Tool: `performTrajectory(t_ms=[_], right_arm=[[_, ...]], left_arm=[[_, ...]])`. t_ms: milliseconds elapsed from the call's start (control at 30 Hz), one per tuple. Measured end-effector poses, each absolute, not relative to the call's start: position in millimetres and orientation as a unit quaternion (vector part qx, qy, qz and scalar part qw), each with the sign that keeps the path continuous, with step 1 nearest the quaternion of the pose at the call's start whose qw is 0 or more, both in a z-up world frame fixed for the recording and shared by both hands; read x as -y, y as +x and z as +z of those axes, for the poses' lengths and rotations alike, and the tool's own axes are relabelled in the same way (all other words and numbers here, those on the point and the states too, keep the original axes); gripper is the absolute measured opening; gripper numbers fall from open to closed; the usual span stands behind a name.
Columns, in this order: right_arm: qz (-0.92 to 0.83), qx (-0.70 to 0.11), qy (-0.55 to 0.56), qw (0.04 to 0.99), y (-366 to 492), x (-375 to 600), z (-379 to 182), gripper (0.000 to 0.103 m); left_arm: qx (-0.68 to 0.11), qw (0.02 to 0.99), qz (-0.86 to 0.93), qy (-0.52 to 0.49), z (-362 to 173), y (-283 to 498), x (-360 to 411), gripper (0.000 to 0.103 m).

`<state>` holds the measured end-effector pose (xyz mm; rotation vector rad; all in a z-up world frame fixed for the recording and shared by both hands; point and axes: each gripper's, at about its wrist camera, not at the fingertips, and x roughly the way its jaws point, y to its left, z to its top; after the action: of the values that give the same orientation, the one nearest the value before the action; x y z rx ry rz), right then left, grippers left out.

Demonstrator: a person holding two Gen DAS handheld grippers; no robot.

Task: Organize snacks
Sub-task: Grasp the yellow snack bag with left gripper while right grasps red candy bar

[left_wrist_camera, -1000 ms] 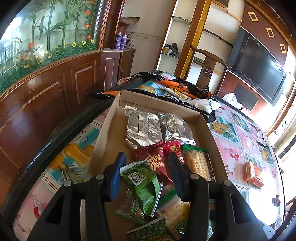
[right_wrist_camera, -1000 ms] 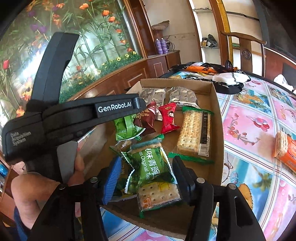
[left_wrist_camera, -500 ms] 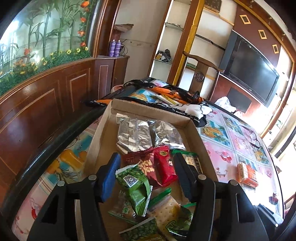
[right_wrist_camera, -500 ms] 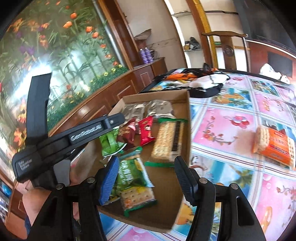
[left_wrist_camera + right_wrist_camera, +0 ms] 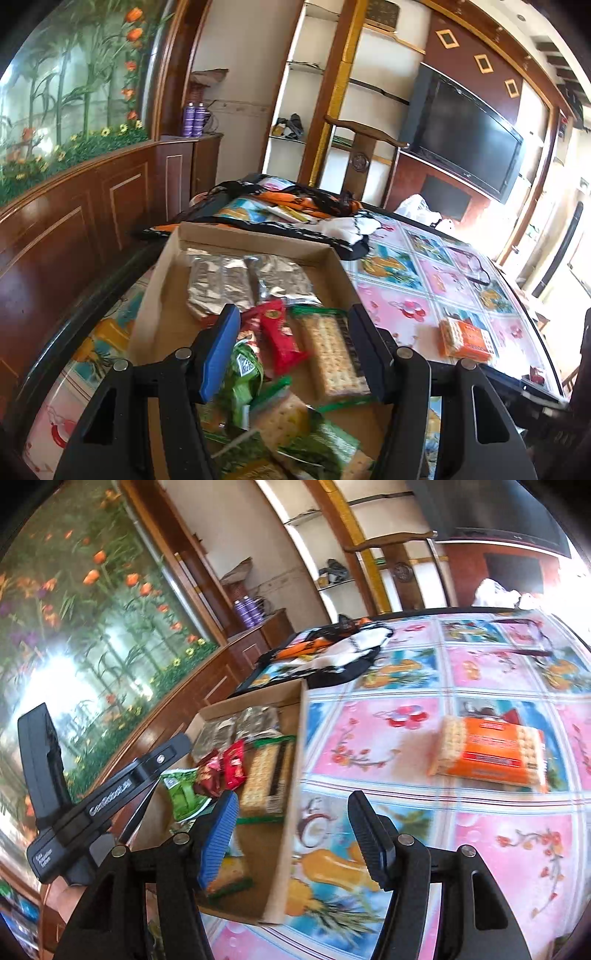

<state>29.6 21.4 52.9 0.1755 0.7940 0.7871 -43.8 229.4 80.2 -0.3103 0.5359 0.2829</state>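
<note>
A shallow cardboard box (image 5: pixel 255 240) (image 5: pixel 291 775) on the table holds silver foil packs (image 5: pixel 229 284), red packets (image 5: pixel 280 336), a long cracker pack (image 5: pixel 336 358) (image 5: pixel 264 775) and green snack bags (image 5: pixel 242 373) (image 5: pixel 183 794). My left gripper (image 5: pixel 293 349) hovers open above those snacks, gripping nothing. My right gripper (image 5: pixel 291 834) is open and empty over the box's right wall. An orange cracker pack (image 5: pixel 491 755) (image 5: pixel 465 339) lies alone on the tablecloth, up and right of the right gripper. The left tool's body (image 5: pixel 96 797) shows at the right wrist view's left edge.
A patterned pink and blue tablecloth (image 5: pixel 498 849) covers the table. Dark clothing and bags (image 5: pixel 295 210) pile up behind the box. A wooden cabinet (image 5: pixel 74 221) runs along the left; a chair (image 5: pixel 365 147) and television (image 5: pixel 465 144) stand beyond the table.
Both grippers have opened wider and pulled back from the snacks. The right gripper let go of the green bag and swung right toward the orange pack. The left one let go of its green packet.
</note>
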Motion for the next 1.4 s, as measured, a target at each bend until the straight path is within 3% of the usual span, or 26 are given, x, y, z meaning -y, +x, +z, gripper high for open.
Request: performTrajectory(t_ms=[367, 767, 1267, 1400], right_arm=[[0.313, -0.372, 0.143, 0.862, 47, 88, 58, 0.066], [0.181, -0.318, 0.191, 0.911, 42, 264, 61, 0.066], [0.179, -0.341, 0.263, 0.885, 45, 294, 52, 0.066], [0.175, -0.343, 0.268, 0.883, 46, 296, 50, 0.066]], left_arm=[[-0.307, 0.947, 0.010, -0.094, 86, -31, -145, 0.060], [-0.393, 0.888, -0.237, 0.016, 53, -13, 47, 0.060], [-0.447, 0.845, -0.279, 0.093, 16, 4, 123, 0.059], [-0.442, 0.850, -0.259, 0.120, 9, 9, 132, 0.038]])
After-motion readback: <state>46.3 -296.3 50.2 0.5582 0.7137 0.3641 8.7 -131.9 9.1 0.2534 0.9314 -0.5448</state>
